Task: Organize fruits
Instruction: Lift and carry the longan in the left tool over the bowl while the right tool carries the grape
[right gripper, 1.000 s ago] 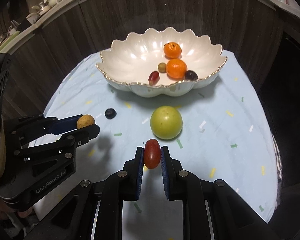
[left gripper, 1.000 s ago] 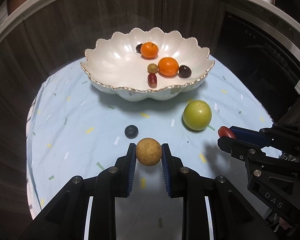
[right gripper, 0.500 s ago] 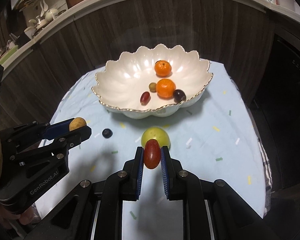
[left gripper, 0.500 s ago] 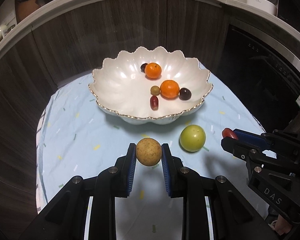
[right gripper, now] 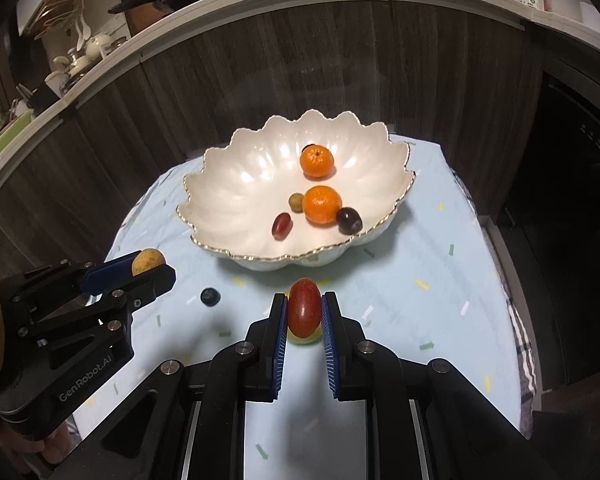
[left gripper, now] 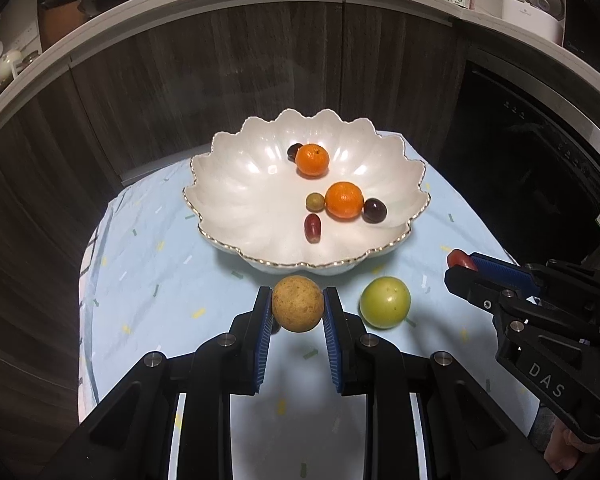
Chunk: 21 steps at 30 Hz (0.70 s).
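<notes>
My left gripper [left gripper: 297, 304] is shut on a round tan fruit [left gripper: 297, 303] and holds it above the cloth, in front of the white scalloped bowl [left gripper: 236, 200]. My right gripper [right gripper: 304, 308] is shut on a red oval tomato [right gripper: 303, 307], also raised in front of the bowl [right gripper: 228, 200]. The bowl holds two oranges [left gripper: 344, 199], dark grapes, a small green fruit and a red grape. A green apple [left gripper: 385, 302] lies on the cloth between the grippers; in the right wrist view it is mostly hidden behind the tomato. A blueberry [right gripper: 210, 296] lies on the cloth at the left.
The light blue cloth [left gripper: 148, 272] covers a small table. Dark wood cabinet fronts [left gripper: 220, 72] stand behind it, and a dark appliance [left gripper: 540, 152] is at the right. The table's edges drop off at left and right.
Both grippers have risen and drawn back with their fruits, so the bowl looks smaller and lower. The blueberry has gone out of the left wrist view, behind the left gripper.
</notes>
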Tool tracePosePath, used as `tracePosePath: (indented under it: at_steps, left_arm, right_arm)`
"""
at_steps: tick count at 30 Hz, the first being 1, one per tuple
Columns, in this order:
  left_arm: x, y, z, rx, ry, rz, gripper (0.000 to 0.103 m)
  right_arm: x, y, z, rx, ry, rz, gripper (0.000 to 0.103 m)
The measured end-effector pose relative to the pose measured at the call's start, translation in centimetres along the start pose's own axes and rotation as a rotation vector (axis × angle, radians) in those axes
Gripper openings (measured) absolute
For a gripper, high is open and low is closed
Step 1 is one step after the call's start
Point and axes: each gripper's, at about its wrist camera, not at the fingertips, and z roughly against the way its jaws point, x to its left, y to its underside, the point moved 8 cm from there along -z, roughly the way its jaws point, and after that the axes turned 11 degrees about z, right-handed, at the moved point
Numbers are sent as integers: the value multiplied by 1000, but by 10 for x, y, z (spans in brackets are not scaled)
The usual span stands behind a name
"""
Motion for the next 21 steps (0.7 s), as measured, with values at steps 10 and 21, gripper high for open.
tracePosePath:
  at_steps: [10,21]
  left_arm:
    - [3,-22,-5,-19,-9,27,25]
    - [7,-48,-21,-32,-15,53,25]
  right_arm:
    - [-10,-23,-5,-31,9,-4,18]
    - [-22,-50,-16,-57,17,-14,18]
